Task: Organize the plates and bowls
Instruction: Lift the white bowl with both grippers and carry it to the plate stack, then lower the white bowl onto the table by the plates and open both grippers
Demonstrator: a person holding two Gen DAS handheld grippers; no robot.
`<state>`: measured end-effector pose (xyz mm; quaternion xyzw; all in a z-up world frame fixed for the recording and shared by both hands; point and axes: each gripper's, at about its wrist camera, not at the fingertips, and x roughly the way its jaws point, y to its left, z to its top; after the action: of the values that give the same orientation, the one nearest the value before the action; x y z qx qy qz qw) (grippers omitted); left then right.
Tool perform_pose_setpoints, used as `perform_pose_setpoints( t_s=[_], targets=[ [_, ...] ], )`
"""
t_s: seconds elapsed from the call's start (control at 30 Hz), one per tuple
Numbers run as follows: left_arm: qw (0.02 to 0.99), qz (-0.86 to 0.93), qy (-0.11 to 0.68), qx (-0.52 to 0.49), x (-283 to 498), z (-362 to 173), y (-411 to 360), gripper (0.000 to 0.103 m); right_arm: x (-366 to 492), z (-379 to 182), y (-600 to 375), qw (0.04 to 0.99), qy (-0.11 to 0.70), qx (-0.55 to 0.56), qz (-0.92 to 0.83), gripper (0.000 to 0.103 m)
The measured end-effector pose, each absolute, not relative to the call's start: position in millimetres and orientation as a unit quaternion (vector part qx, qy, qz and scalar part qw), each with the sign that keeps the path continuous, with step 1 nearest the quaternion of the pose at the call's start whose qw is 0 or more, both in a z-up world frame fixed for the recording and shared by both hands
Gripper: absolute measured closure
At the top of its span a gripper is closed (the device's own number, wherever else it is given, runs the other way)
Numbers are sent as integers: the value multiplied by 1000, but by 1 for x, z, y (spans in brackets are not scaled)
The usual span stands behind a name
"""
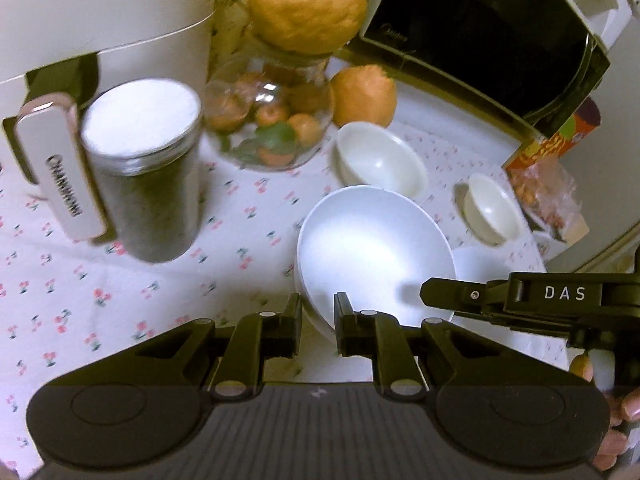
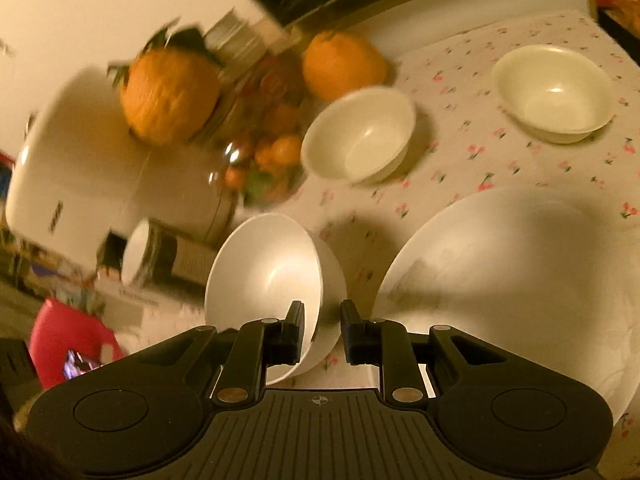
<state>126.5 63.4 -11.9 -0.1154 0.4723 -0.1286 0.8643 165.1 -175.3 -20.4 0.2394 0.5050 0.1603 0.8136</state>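
**Ana:** Jaws first. The left gripper [image 1: 318,322] has its fingers either side of the near rim of the white bowl [image 1: 374,252], one outside the wall and one inside, pinching it. The right gripper [image 2: 321,330] does the same from the bowl's other side, one finger inside and one on the outer wall.

**Ben:** So both hold the same bowl?

**Ana:** It looks so; the right gripper's tip shows in the left wrist view, touching that bowl's rim. In the right wrist view the bowl is tilted, so I judge it lifted, not resting flat.

**Ben:** Where does it go?

**Ana:** Taking the white bowl as the landmark: the large plate [image 2: 516,276] lies just beside it, partly under its far edge in the left view. A cream bowl [image 2: 360,136] sits beyond it near the loose orange [image 2: 342,64], and a second cream bowl [image 2: 554,94] lies further off past the plate. The fruit jar [image 1: 272,120] and the metal canister [image 1: 148,168] stand on its other side.

**Ben:** Advice for the step?

**Ana:** Probably it is headed for the plate or a stack. Level the bowl before lowering, move both hands at one pace, and keep the grip light; a thin glazed rim may slip or chip. Loosen one side only once the base sits flat.
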Motion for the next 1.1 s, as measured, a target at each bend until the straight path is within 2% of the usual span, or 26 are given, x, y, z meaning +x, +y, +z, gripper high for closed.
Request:
perform_pose_setpoints(
  t_s=[0.4, 0.9, 1.1],
  targets=[
    [839, -132, 516, -109, 111, -35, 96, 88, 150, -37, -139, 788, 553, 194, 188, 82],
    [827, -137, 531, -122, 113, -39, 101, 88, 147, -43, -128, 790, 561, 157, 191, 82],
    [829, -134, 530, -119, 114, -39, 102, 79, 148, -41, -130, 789, 561, 159, 192, 82]
  ],
)
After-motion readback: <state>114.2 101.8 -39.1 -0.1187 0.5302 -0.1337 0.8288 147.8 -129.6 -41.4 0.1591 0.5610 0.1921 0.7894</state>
